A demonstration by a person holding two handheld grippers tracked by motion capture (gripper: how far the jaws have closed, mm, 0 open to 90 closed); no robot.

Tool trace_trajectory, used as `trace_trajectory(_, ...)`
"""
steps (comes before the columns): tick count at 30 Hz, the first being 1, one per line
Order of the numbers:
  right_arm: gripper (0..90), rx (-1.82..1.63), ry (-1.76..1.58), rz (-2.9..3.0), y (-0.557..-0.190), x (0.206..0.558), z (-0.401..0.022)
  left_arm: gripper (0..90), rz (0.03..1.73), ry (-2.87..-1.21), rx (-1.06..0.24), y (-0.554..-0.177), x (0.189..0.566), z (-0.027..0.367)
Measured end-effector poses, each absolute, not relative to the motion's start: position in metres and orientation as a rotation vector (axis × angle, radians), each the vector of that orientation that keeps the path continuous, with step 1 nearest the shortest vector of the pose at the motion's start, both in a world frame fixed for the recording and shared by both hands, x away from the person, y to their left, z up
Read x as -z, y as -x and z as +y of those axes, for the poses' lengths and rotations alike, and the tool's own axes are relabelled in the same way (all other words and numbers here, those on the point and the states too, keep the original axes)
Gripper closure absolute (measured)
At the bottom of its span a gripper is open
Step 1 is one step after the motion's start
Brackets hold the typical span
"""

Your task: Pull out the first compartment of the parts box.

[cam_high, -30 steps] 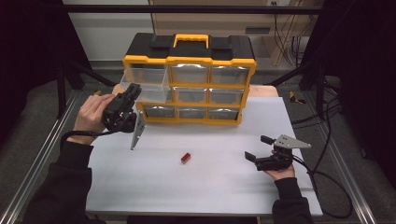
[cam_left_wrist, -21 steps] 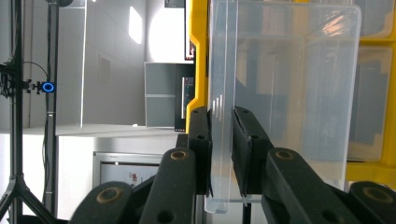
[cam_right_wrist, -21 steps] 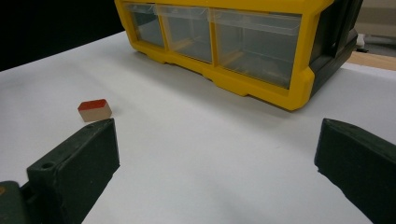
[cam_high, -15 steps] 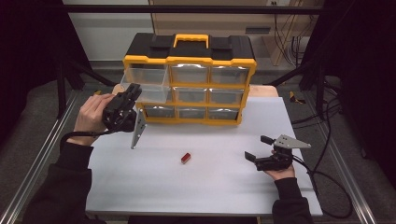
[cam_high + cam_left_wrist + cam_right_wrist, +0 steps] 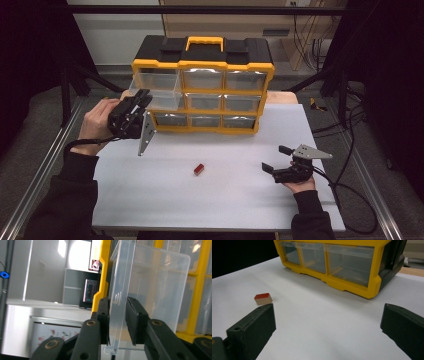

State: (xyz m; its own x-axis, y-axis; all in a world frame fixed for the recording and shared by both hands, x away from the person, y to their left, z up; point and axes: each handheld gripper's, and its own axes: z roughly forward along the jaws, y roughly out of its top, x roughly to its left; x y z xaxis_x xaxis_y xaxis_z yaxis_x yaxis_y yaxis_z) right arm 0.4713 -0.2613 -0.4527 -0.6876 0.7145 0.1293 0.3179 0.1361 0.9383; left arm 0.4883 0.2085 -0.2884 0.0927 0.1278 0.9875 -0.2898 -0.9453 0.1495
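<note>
drawer box (image 5: 202, 55): one, nine clear drawers | top-left drawer (image 5: 155, 90): pulled out | left gripper (image 5: 117, 312): jaws just been opening, drawer front wall between them | right gripper (image 5: 279, 159): jaws wide apart, holding nothing | red block (image 5: 199, 169): one, on white table (image 5: 225, 210)

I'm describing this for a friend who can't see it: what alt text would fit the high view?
A person's left tool reaches the front of a clear drawer pulled out of a yellow and black organizer on a white table. The right tool rests open near a small red block.
</note>
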Motion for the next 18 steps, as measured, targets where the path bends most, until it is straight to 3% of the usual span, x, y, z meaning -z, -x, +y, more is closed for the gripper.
trace_trajectory(9, 0.4, -1.57, -0.997, 2.068, -0.471, 0.4524, -0.2616, 49.1, 0.021, -2.071, -1.739, -0.4841, 0.2827, 0.2037)
trace_trajectory(18, 0.4, -1.57, -0.998, 2.068, -0.4709, 0.4523, -0.2617, 34.6, 0.16, -2.045, -1.537, -0.4784, 0.2802, 0.2094)
